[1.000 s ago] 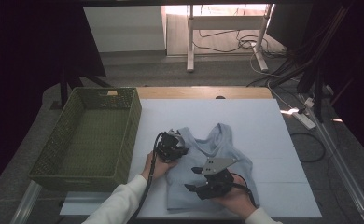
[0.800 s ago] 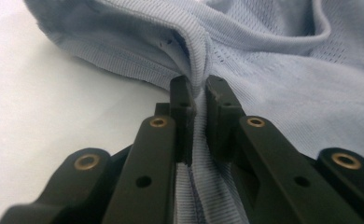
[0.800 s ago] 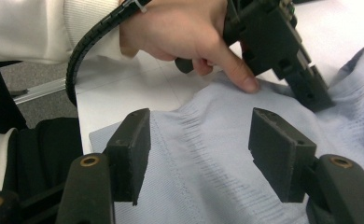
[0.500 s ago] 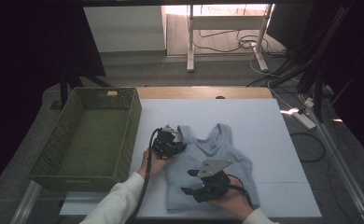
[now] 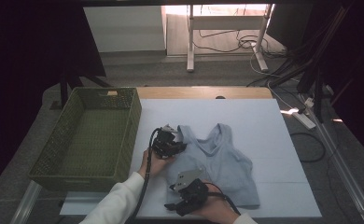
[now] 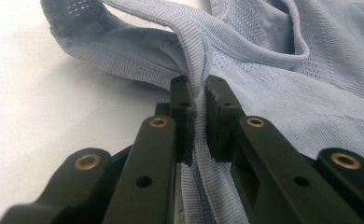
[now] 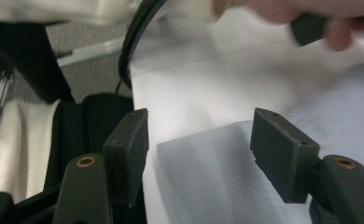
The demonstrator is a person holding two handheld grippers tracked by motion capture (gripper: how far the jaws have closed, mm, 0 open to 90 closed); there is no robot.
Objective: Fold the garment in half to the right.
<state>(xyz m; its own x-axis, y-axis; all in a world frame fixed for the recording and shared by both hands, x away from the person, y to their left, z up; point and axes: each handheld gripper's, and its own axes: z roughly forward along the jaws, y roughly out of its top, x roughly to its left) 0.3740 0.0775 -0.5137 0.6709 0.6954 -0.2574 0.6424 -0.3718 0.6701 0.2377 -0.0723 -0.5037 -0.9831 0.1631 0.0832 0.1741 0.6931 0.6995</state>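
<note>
A light blue sleeveless top (image 5: 222, 161) lies flat on the white table cover, straps toward the far side. My left gripper (image 5: 170, 141) sits at the top's left shoulder strap. In the left gripper view its jaws are shut on the ribbed edge of the blue top (image 6: 264, 70), pinched at the left gripper's tips (image 6: 199, 93). My right gripper (image 5: 185, 195) hovers at the top's lower left corner near the table's front edge. In the right gripper view the right gripper (image 7: 199, 135) stands open, with the hem corner of the blue top (image 7: 208, 177) between its jaws and untouched.
A green woven basket (image 5: 68, 154) stands on the table's left side, beside the white cover (image 5: 264, 121). A person's white sleeve (image 5: 117, 200) comes in from the bottom. Cables and a stand's legs lie on the floor beyond the table.
My right gripper has moved down and left, from over the top's lower middle toward its lower left corner. The left gripper has stayed at the shoulder strap.
</note>
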